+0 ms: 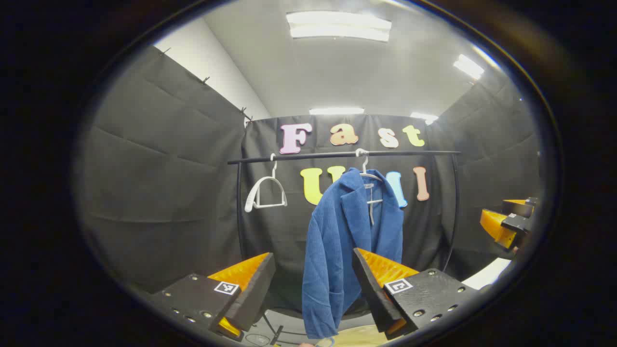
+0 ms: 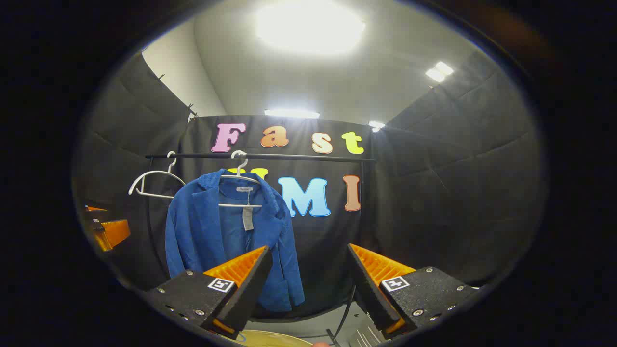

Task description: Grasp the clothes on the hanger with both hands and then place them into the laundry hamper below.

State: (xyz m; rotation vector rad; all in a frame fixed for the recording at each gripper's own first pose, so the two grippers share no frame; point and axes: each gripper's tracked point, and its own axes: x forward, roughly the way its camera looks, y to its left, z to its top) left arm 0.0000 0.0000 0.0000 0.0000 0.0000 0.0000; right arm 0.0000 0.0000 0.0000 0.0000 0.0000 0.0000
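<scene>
A blue ribbed jacket (image 1: 344, 241) hangs on a white hanger (image 1: 367, 174) from the black rail (image 1: 299, 157). In the left gripper view my left gripper (image 1: 312, 284) stands open, short of the jacket, whose lower part shows between the fingers. In the right gripper view the same jacket (image 2: 226, 236) hangs to the left, and my right gripper (image 2: 306, 279) is open with nothing between its fingers. A pale rim of the hamper (image 2: 274, 338) peeks at the bottom edge. The right gripper (image 1: 506, 221) shows far right in the left gripper view; the left gripper (image 2: 106, 226) shows far left in the right one.
An empty white hanger (image 1: 265, 193) hangs on the rail to the left of the jacket. The rail's black upright posts (image 1: 455, 207) frame the rack. Black cloth walls close in on both sides. A grey tag (image 2: 248, 217) dangles inside the jacket.
</scene>
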